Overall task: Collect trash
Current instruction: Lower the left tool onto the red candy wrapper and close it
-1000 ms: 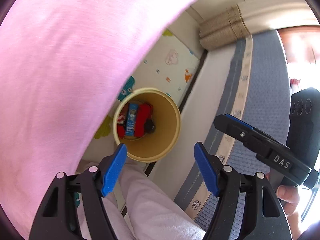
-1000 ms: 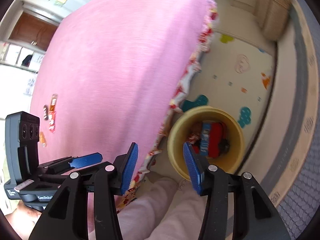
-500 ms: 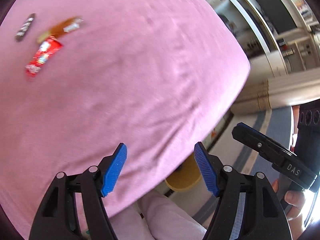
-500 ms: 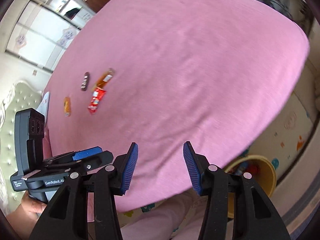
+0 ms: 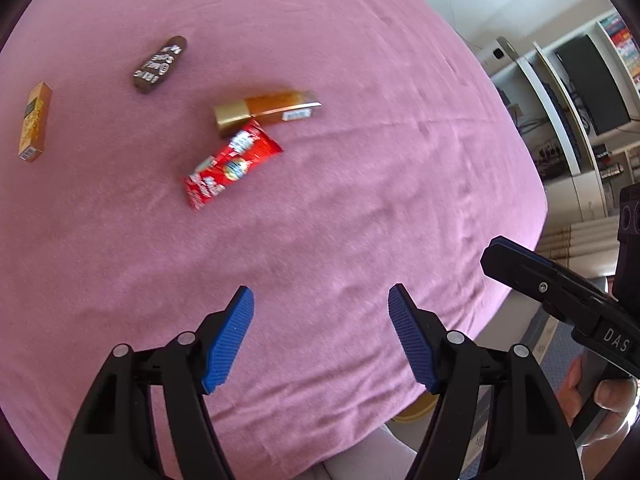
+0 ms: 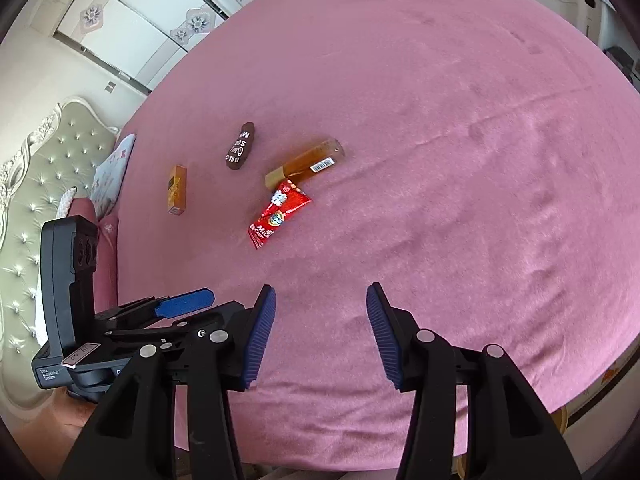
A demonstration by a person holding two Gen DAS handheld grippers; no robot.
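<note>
- The left gripper (image 5: 320, 312), with blue ribbed pads, hung over the pink bedspread (image 5: 360, 184), jaws apart and empty.
- The right gripper (image 6: 321, 308) was likewise spread, nothing between its pads.
- A red crinkled snack wrapper (image 5: 230, 166) lay at eleven o'clock from the left gripper, touching an amber bottle with a gold cap (image 5: 266, 112).
- A dark brown bar wrapper (image 5: 160, 64) and an orange carton (image 5: 35, 122) lay farther toward ten o'clock.

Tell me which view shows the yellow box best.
The right wrist view: the yellow box lies well inside the frame, sharp, its whole top face visible. In the left wrist view the box sits at the far left edge, stretched by the fisheye.
</note>
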